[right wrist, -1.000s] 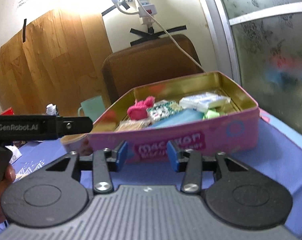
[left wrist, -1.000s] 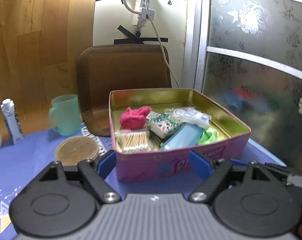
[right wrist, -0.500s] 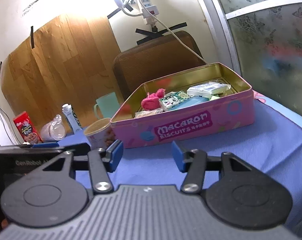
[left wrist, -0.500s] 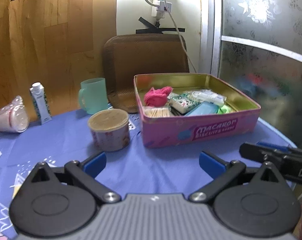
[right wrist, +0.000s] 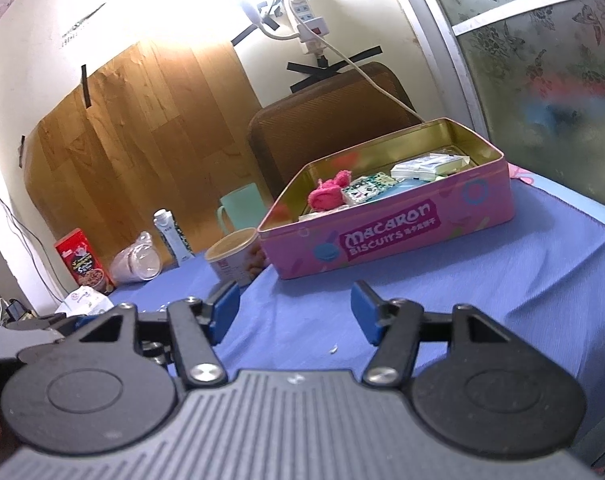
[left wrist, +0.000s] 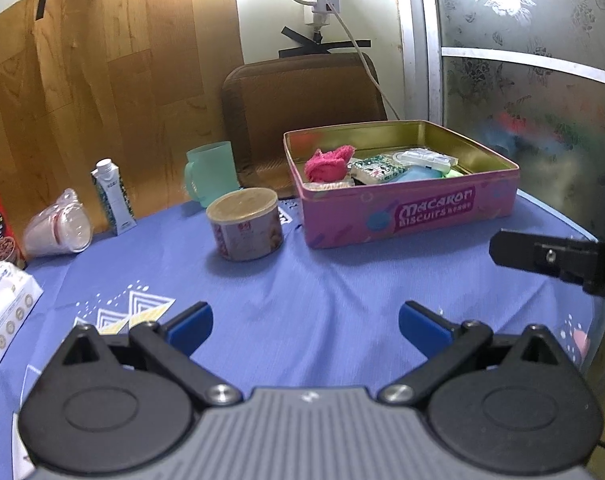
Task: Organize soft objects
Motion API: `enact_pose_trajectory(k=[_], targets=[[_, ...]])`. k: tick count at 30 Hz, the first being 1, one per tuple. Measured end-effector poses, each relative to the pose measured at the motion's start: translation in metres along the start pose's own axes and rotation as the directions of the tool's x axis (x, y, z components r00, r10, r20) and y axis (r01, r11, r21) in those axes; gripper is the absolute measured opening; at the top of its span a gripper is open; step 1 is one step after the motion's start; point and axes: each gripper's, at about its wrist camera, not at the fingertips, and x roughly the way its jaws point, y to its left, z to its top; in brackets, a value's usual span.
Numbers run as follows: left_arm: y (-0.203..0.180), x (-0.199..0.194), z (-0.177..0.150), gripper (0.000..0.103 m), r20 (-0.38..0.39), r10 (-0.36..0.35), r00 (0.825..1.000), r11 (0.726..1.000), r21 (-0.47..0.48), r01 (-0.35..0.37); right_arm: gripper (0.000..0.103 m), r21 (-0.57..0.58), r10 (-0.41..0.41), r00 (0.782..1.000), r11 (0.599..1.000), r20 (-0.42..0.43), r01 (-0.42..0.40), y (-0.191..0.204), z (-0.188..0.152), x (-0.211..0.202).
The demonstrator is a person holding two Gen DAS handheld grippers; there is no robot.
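Tongs both empty above blue worktop [left wrist: 302, 280]: left tongs [left wrist: 304, 326] spread wide, right tongs [right wrist: 294, 312] opening, nothing between. Pink cloth [left wrist: 328, 163] lies inside pink biscuit tin [left wrist: 406, 216], well ahead. Approach over tin rim; pinch cloth's centre.

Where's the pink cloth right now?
The pink cloth lies inside the pink biscuit tin, at its left end beside a patterned packet. In the right wrist view it sits mid-frame; neither gripper is near it.
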Motion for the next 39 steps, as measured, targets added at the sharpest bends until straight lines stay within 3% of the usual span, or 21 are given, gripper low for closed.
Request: enact_pose_trajectory(k=[15, 39], targets=[[0.0, 0.013, -0.003, 0.103, -0.059, -0.031, 0.998, 0.999, -0.026, 0.029, 0.068, 0.016, 0.006, 1.0, 1.0, -0.009, -0.005, -0.002, 0.001, 0.006], [0.004, 0.055, -0.005, 0.103, -0.12, 0.021, 0.993, 0.999, -0.031, -0.025, 0.068, 0.026, -0.012, 0.999, 1.0, -0.05, 0.013, -0.018, -0.001, 0.042]])
